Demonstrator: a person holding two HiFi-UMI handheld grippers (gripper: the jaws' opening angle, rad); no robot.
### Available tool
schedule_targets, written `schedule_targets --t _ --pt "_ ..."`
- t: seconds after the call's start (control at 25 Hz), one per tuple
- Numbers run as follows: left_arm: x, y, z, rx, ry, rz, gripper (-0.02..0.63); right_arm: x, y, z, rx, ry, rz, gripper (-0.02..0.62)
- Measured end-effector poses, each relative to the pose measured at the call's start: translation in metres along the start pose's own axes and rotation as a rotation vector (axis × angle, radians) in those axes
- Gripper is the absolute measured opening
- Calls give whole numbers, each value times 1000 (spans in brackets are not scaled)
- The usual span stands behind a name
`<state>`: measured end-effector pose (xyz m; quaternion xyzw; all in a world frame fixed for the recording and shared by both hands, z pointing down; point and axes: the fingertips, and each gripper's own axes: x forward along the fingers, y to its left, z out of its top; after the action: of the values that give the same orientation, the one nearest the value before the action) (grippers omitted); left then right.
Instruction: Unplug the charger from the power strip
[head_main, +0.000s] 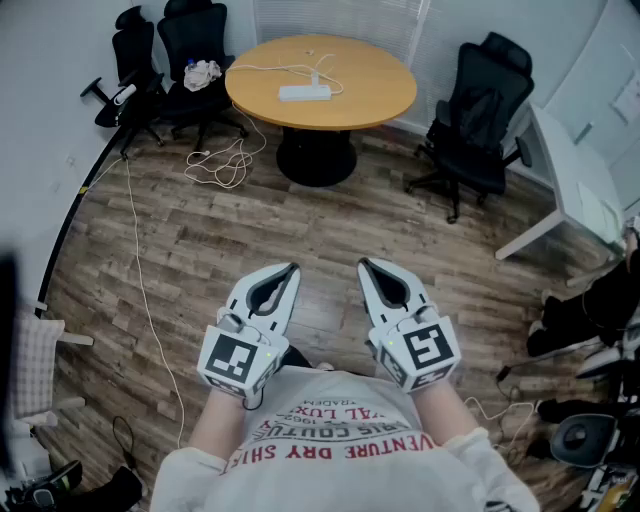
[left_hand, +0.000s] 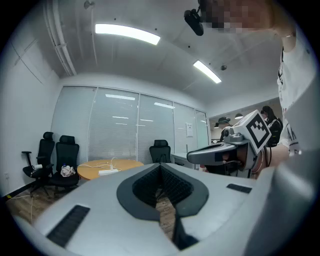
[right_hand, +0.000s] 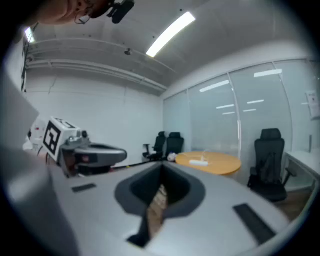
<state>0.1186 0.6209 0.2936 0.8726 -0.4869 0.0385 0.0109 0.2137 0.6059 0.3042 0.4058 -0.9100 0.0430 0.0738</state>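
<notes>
The left tongs were held shut and empty over the wood floor. Well beyond, the power strip, charger plugged in, was seen near the round counter's middle. The right tongs were likewise closed on nothing.

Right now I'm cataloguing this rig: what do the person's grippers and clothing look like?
The left gripper and right gripper are pale grey tapering shells, black ribbed lining inside, each bearing a white cube with black square markers. The person wears a white shirt with red lettering.
</notes>
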Motion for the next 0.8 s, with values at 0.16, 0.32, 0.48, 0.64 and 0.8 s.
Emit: schedule_targets --t 0.16,0.32,0.48,0.64,0.8 --pt "6 -4 -2 3 0 -1 29 -1 -5 -3 2 6 9 27" --pt "8 0 -5 -6 13 -4 29 3 -4 -5 13 15 15 26" --pt "13 13 -8 -30 18 -3 29 14 -10 -5 88 1 8 26" --pt "21 31 -10 -43 24 -12 29 35 -17 -10 87 26 -27 26" --pt "33 57 -16 -52 31 -39 29 67 -19 -9 52 53 -48 26"
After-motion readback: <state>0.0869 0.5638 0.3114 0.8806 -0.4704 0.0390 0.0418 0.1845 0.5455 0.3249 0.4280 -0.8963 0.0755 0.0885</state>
